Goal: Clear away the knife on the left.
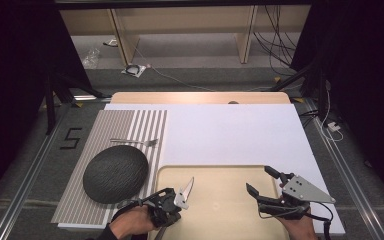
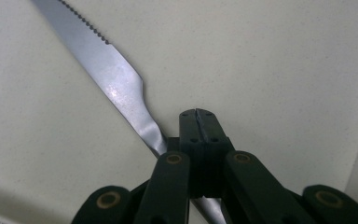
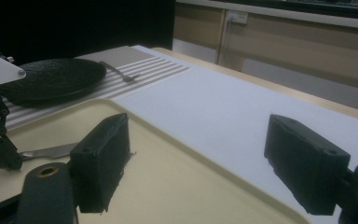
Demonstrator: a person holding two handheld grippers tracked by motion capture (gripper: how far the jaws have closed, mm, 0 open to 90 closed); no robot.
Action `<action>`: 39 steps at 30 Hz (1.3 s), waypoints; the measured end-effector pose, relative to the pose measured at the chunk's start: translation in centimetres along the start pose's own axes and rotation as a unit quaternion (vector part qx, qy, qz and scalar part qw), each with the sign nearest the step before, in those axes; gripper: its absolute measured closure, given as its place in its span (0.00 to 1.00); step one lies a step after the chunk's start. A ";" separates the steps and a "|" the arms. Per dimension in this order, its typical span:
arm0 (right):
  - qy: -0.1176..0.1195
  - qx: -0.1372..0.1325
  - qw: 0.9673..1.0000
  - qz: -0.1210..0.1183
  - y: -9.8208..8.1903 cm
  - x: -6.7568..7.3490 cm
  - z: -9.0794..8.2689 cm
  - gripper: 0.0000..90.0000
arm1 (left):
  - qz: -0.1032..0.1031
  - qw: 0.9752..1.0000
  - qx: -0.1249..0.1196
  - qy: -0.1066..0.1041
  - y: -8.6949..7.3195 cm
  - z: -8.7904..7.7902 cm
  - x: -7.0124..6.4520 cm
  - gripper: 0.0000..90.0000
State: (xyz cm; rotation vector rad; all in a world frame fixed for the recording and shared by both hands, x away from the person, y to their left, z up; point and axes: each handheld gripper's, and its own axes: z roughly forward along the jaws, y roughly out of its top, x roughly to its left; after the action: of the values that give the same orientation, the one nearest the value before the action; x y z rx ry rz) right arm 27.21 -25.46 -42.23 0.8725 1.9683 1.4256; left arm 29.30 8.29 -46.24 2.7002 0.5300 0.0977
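A steel table knife [image 2: 116, 84] with a serrated blade lies flat on the beige tray [image 1: 215, 171]. My left gripper [image 2: 198, 116] is shut, and its closed jaws lie across the knife's handle, which passes beneath them. I cannot tell whether the handle is pinched. In the high view the left gripper [image 1: 176, 205] is at the tray's near left corner, under its white three-cornered plate. My right gripper [image 1: 258, 178] is open over the tray's right part, with nothing between its fingers [image 3: 100, 154]. In the right gripper view the knife [image 3: 51, 151] sticks out from the left gripper [image 3: 0, 151].
A dark round plate [image 1: 115, 172] rests on a striped placemat [image 1: 80, 200] at the left, with a fork [image 1: 135, 142] beyond it. A white sheet [image 1: 230, 135] covers the table behind the tray. The table's far edge [image 1: 200, 97] drops to the floor.
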 end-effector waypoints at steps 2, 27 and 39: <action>0.001 -0.004 1.000 0.000 0.0 0.0 0.1 0.26 | -0.006 1.000 -0.001 0.003 -0.3 -0.1 0.3 0.99; 0.001 -0.004 1.000 0.001 0.0 0.0 0.1 0.26 | -0.033 0.999 0.002 0.013 -2.0 -0.8 1.4 0.99; 0.003 -0.005 1.000 0.000 0.0 0.1 0.1 0.26 | -0.046 0.999 0.011 0.016 -2.6 -1.1 1.8 0.99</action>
State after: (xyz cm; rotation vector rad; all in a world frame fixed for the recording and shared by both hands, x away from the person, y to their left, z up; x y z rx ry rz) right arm 27.23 -25.34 -42.29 0.8651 1.9635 1.4381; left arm 29.95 11.61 -46.21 2.6943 0.6673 0.1106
